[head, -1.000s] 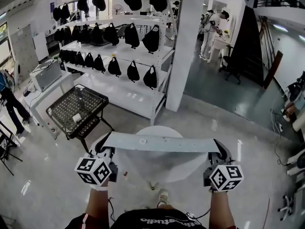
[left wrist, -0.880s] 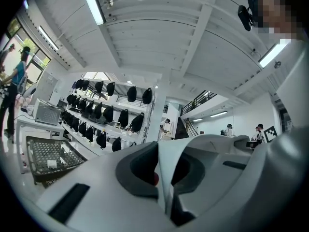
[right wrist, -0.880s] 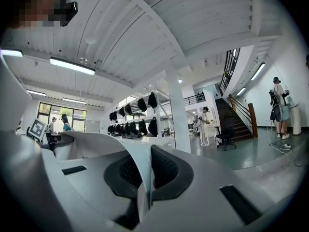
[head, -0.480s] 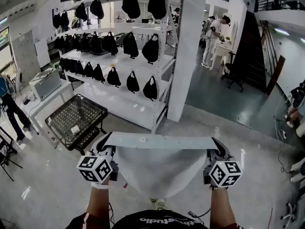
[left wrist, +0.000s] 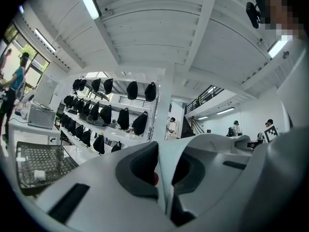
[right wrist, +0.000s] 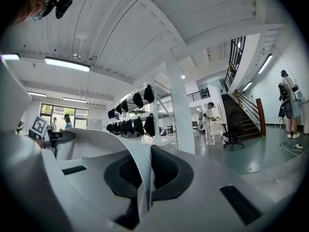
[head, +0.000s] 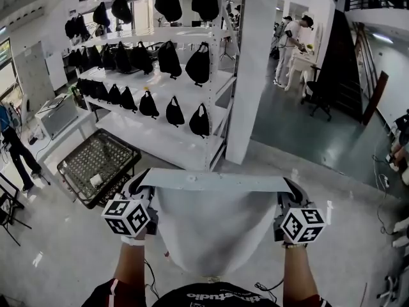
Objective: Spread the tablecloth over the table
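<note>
Tablecloth (head: pixel 211 229) edge taut btwn grippers

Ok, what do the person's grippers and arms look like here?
The left gripper and right gripper are matching light-grey shells with dark-grey padded fingers. Each carries a white cube printed with black square markers. The forearms are bare below a black top with white lettering.

L tongs (head: pixel 142 185) & R tongs (head: pixel 289 190) held level, side by side; both clamped shut.
</note>
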